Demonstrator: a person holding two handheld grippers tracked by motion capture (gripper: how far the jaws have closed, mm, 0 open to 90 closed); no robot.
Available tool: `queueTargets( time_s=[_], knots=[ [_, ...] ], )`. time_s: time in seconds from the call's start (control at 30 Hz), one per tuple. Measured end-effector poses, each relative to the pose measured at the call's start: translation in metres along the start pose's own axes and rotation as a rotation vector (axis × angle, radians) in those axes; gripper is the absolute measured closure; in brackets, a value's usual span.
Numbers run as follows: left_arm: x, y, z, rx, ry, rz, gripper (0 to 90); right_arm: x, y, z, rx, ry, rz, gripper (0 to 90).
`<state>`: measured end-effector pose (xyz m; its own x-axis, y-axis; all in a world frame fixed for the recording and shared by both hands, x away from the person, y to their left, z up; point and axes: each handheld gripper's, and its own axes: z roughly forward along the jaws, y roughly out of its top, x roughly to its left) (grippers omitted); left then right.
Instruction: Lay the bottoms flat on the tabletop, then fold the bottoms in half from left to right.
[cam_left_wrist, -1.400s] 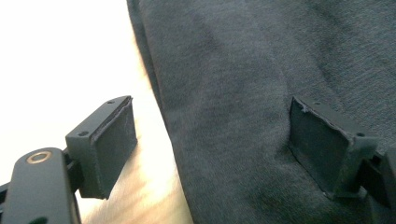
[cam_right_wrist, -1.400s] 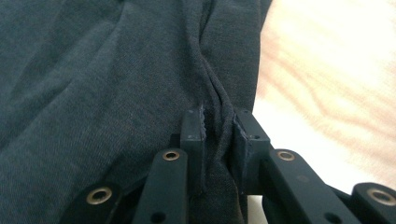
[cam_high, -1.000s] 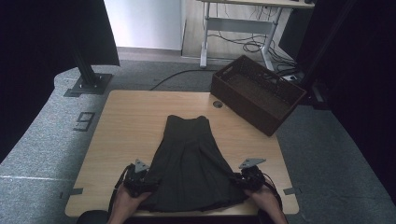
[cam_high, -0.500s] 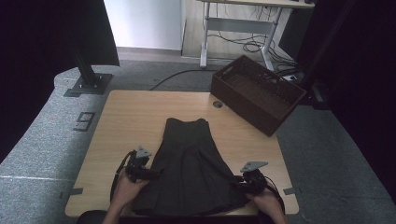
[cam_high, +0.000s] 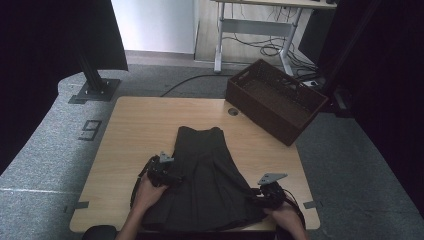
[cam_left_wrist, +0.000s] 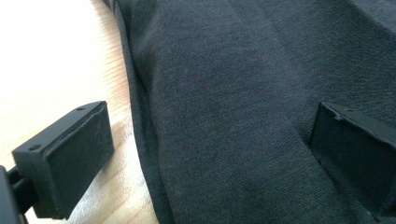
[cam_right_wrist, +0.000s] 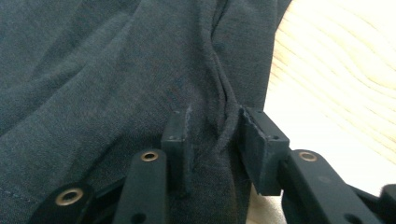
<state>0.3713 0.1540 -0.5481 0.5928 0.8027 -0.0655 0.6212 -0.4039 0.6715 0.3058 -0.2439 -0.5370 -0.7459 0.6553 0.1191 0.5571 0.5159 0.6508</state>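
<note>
I see the wooden table (cam_high: 130, 130) carrying the dark skirt (cam_high: 207, 190) at lower centre. My left gripper (cam_high: 172, 179), jaws just spread wide, straddles its left edge; my right gripper (cam_high: 256, 192), opening, brackets the right-edge fold without pinching.

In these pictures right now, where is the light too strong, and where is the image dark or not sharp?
Left gripper view: the table is washed out white at upper left; the dark garment is sharp. Right gripper view: the wood glares white beside the hem. High view: black curtains at both sides, and the garment's folds are hard to read.
</note>
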Motion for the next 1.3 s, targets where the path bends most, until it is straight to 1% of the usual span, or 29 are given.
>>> queueTargets(
  time_s=[0.07,0.2,0.27,0.3,0.33,0.4,0.47,0.6,0.7,0.77,0.87,0.97,1.13,1.2,1.3],
  knots=[
    [0.000,-0.001,0.000,-0.004,0.001,-0.001,0.0,0.002,0.001,0.000,0.009,0.005,-0.007,56.0],
    [-0.001,-0.001,0.000,-0.005,0.006,-0.007,0.0,0.008,0.004,0.002,0.040,0.004,-0.049,44.1],
    [-0.001,-0.001,0.000,-0.005,0.009,-0.010,0.0,0.011,0.007,0.003,0.070,-0.003,-0.065,37.8],
    [-0.002,-0.001,-0.001,-0.005,0.011,-0.013,0.0,0.011,0.009,0.003,0.084,-0.011,-0.077,33.0],
    [-0.002,-0.001,-0.001,-0.006,0.013,-0.015,0.0,0.011,0.012,0.002,0.085,-0.007,-0.093,27.6],
    [-0.002,-0.001,-0.001,-0.006,0.015,-0.016,0.0,0.009,0.016,0.000,0.066,0.007,-0.096,24.3],
    [-0.002,-0.001,-0.001,-0.006,0.014,-0.017,0.0,0.005,0.025,-0.002,0.028,0.004,-0.092,17.1],
    [-0.002,-0.001,-0.001,-0.006,0.014,-0.017,0.0,-0.001,0.043,-0.005,-0.012,0.003,-0.091,13.6],
    [-0.002,-0.001,-0.001,-0.007,0.013,-0.018,0.0,-0.006,0.058,-0.003,-0.032,-0.009,-0.098,12.4],
    [-0.002,-0.002,-0.001,-0.008,0.013,-0.019,0.0,-0.010,0.067,0.001,-0.044,-0.020,-0.098,7.8],
    [-0.002,-0.001,-0.001,-0.008,0.013,-0.020,0.0,-0.013,0.078,0.008,-0.049,-0.025,-0.093,3.8],
    [-0.002,-0.002,-0.001,-0.008,0.014,-0.019,0.0,-0.016,0.089,0.016,-0.052,-0.026,-0.093,2.3],
    [-0.003,-0.002,-0.001,-0.007,0.021,-0.024,0.0,-0.019,0.103,0.029,-0.053,-0.009,-0.056,2.3],
    [-0.003,-0.002,-0.001,-0.007,0.024,-0.027,0.0,-0.020,0.109,0.033,-0.048,-0.008,-0.054,2.4],
    [-0.004,-0.002,-0.001,-0.008,0.026,-0.028,0.0,-0.022,0.117,0.040,-0.044,-0.025,-0.061,3.3]
  ],
)
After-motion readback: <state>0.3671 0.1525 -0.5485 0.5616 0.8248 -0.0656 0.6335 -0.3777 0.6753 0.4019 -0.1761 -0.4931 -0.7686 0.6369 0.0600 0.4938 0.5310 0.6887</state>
